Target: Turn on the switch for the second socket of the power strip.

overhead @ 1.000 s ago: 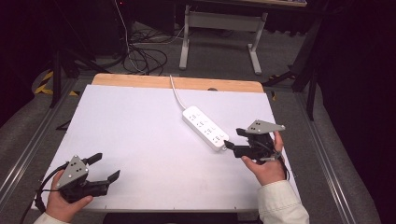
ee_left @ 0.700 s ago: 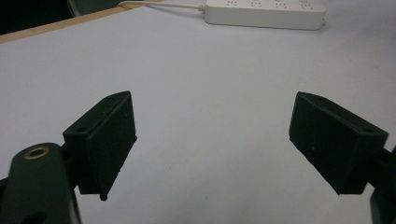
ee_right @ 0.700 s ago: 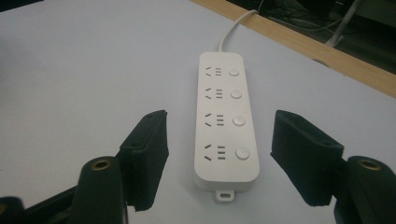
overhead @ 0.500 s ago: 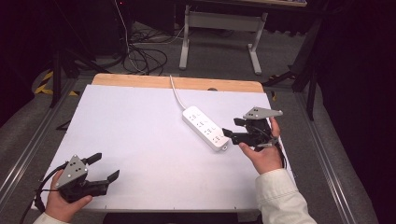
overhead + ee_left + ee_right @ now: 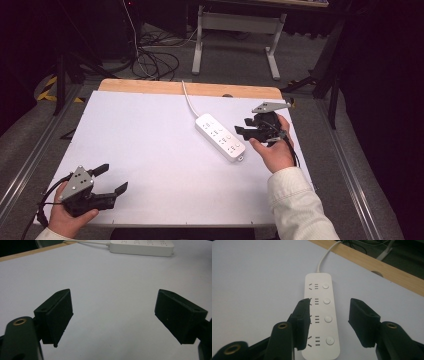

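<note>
Hovering over the near end of the white power strip, the right gripper with fingers half apart, just closing, nothing pressed between them yet. Seen along the right gripper view: one finger over the socket column, the other off the strip's button side, above the table. Lying diagonal near the right side of the white table, the strip, with its cable running to the far wooden edge.

Probably the approach to a grasp across the strip's width. To do well: lower first until the fingers pass both long edges, then centre so that the body sits between the pads, and only then close; closing too early would land a pad on the sockets or a button. Better to grip near the middle, so the cable pulls less.

Resting at the near left corner, the left gripper, fingers wide apart and empty, well apart from the strip.
</note>
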